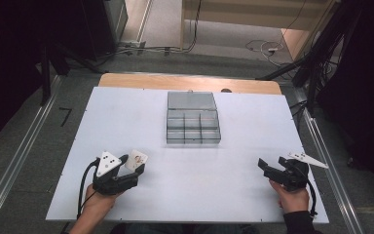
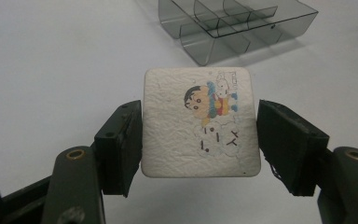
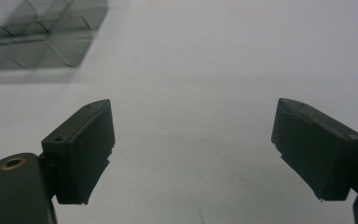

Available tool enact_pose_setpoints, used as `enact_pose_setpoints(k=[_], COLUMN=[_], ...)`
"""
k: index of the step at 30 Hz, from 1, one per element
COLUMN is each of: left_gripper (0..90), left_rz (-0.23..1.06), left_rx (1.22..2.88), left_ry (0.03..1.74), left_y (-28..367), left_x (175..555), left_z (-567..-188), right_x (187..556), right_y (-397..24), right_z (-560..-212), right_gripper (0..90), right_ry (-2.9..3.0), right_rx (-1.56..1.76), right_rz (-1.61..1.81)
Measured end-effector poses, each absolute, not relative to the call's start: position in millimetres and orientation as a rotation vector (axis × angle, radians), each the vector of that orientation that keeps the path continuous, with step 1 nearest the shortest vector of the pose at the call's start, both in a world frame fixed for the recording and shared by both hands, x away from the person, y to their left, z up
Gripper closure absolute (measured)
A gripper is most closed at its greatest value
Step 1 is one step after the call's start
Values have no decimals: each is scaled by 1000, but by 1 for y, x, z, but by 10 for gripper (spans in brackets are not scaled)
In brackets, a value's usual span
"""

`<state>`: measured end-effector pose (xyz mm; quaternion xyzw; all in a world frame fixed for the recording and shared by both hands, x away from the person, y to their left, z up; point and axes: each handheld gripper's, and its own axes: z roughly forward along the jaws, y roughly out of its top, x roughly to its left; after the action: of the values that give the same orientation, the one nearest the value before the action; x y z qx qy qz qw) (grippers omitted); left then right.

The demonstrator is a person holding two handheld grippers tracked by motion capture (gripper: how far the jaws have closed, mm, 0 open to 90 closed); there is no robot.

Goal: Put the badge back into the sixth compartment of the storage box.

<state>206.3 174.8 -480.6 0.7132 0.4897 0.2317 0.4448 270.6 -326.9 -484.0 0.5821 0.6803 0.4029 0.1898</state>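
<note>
item: square white card (image 2: 200, 123), printed with a cartoon figure, kept face-up between the jaws of the left gripper (image 1: 134, 168), clamped by its two side edges, near the table's front left; probably held so for carrying. right gripper (image 3: 193, 149): jaws spread wide, nothing between them, rested at front right. clear divided box (image 1: 193, 124): lid laid back, set mid-table (image 1: 126, 117), well apart from both, compartments seemingly vacant.

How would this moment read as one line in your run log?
left gripper: shut on cartoon tile | right gripper: open, holding nothing | compartment box: lid open, mid-table
</note>
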Motion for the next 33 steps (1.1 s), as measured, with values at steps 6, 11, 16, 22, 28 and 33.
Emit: enact_pose_setpoints(k=[6, 11, 16, 22, 28, 33], left_gripper=[335, 335, 335, 335, 335, 335], left_rz=[571, 563, 555, 551, 549, 543], left_rx=[1778, 1778, 1782, 1792, 1794, 1801], left_ry=[1176, 1152, 1127, 1119, 1104, 1085], left_y=[163, 153, 141, 132, 125, 117], left_x=[209, 212, 215, 218, 221, 223], left_z=[-480, -479, -478, -478, -476, -476], right_x=[268, 268, 266, 267, 268, 268], right_y=[-310, -299, -285, -274, -258, -243], right_z=[-477, -474, -472, -470, -469, -467], right_gripper=[122, 122, 123, 127, 127, 128], right_ry=[1958, 1991, 2028, 2056, 2111, 2151], right_rx=[1591, 1557, 1518, 1493, 1453, 1424], right_rz=[1199, 1225, 1241, 1275, 1290, 1316])
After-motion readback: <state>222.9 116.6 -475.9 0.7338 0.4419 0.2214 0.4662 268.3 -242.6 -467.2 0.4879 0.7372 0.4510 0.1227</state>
